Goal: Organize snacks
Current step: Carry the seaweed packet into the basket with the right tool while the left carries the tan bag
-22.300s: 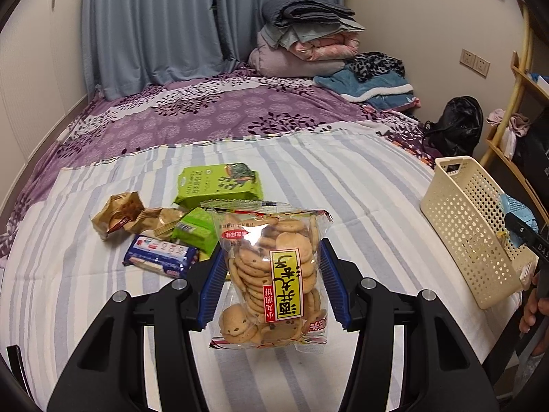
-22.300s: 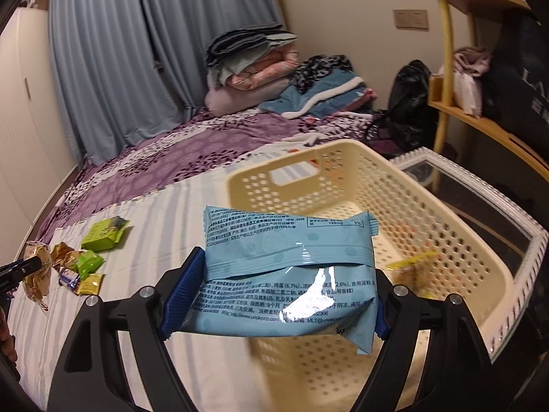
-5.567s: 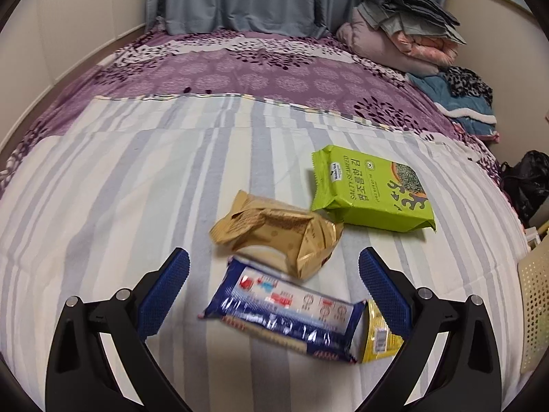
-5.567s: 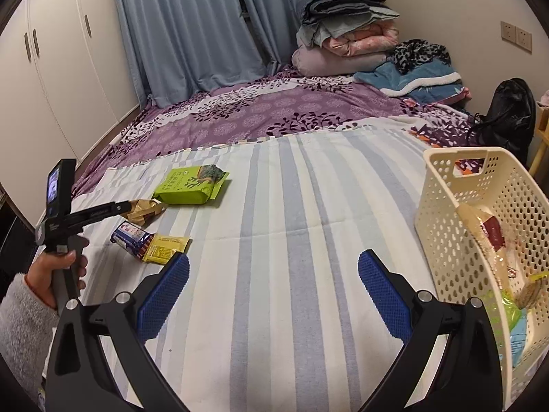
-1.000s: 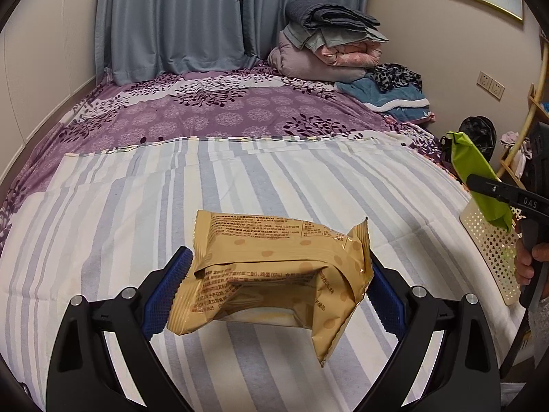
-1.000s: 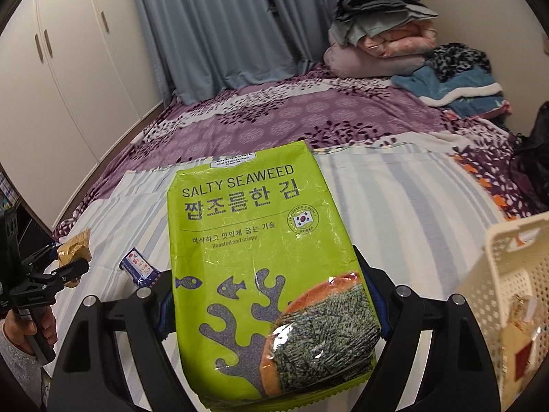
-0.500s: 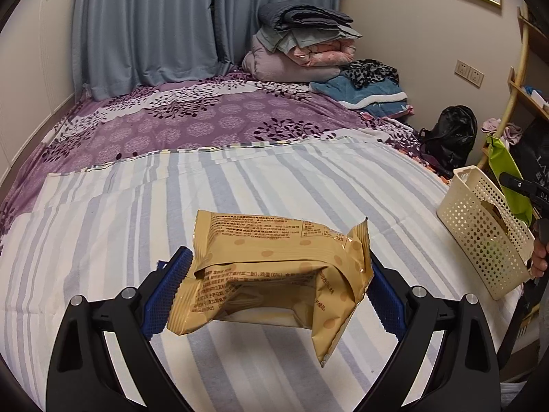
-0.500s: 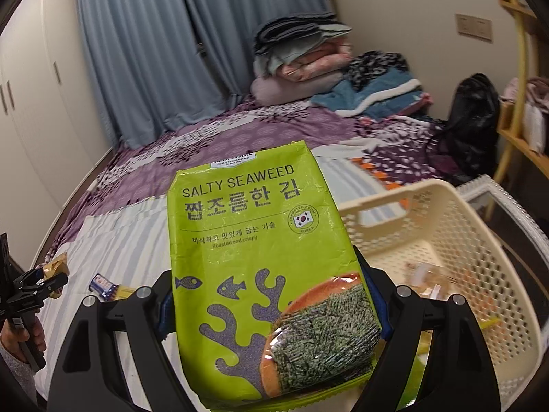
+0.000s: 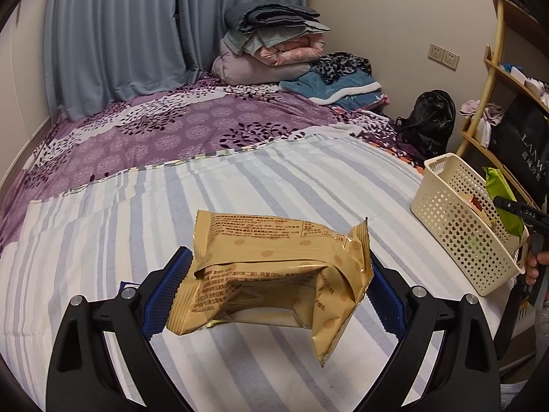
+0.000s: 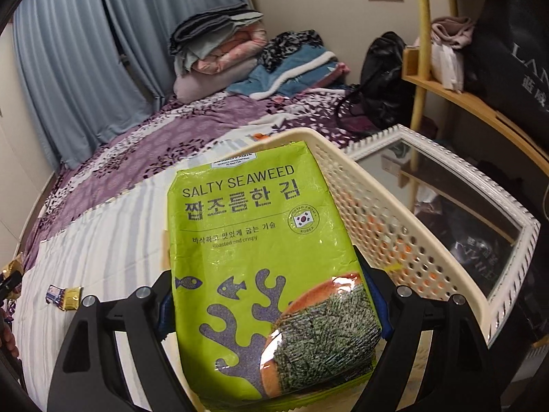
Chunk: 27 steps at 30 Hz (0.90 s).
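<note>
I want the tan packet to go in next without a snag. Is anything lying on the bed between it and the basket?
Nothing visible lies on the striped sheet between the tan packet, clamped in the left gripper, and the basket. But the right gripper holds the seaweed pack over the basket's opening, crowding the drop spot.

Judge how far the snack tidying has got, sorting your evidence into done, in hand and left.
Done: some packets already lie in the cream perforated plastic basket. In hand: the green seaweed packet over the basket in the right tongs; the tan foil packet in the left tongs. Left: two small wrapped snacks on the striped bed sheet.
</note>
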Motion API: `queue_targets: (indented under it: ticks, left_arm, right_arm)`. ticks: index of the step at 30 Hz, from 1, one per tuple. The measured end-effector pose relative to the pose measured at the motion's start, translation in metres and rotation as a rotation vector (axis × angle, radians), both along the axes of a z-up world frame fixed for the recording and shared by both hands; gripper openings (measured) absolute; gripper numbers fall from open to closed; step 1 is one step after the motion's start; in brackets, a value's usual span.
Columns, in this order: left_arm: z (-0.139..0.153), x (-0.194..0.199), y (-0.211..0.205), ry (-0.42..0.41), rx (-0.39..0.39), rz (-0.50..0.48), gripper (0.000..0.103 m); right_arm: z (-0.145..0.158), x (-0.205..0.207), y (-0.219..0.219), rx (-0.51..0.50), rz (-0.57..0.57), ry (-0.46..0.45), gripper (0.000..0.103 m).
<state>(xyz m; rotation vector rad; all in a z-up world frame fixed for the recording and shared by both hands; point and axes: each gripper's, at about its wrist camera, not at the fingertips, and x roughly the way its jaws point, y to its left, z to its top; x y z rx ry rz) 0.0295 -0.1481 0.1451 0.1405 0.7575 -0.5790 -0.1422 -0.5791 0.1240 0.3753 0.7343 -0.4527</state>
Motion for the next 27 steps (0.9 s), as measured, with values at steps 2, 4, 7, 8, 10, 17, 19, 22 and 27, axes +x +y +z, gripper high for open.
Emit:
queue_targets:
  ticks: [2,4,7,8,10,17,19,22,27]
  left_arm:
    - [0.001,-0.003,-0.011,-0.003,0.007,-0.016,0.096]
    - [0.003,-0.005,-0.02,-0.006,0.013,-0.03,0.096]
    - [0.005,-0.006,-0.033,-0.008,0.021,-0.049,0.096]
    - [0.005,-0.006,-0.037,-0.009,0.024,-0.054,0.096]
    - [0.007,-0.009,-0.046,-0.012,0.028,-0.068,0.096]
    - [0.014,-0.018,-0.089,-0.027,0.037,-0.144,0.096]
    - [0.016,-0.022,-0.106,-0.032,0.042,-0.18,0.096]
    - [0.019,-0.028,-0.133,-0.042,0.046,-0.234,0.096]
    - [0.025,-0.043,-0.186,-0.046,0.04,-0.341,0.096]
  right_arm:
    - [-0.005,-0.002,-0.006,0.005,-0.02,0.022,0.086]
    - [-0.009,-0.007,-0.012,0.034,-0.03,0.019,0.089]
    - [-0.01,-0.012,-0.018,0.042,-0.037,0.009,0.09]
    - [-0.009,-0.013,-0.017,0.037,-0.037,0.01,0.09]
    - [-0.009,-0.015,-0.016,0.041,-0.033,0.002,0.09]
    - [-0.002,-0.028,-0.017,0.054,-0.039,-0.063,0.09]
    - [0.0,-0.031,-0.016,0.031,-0.042,-0.071,0.09]
    - [0.002,-0.034,-0.017,0.006,-0.049,-0.084,0.092]
    - [0.002,-0.039,-0.02,0.004,-0.053,-0.11,0.093]
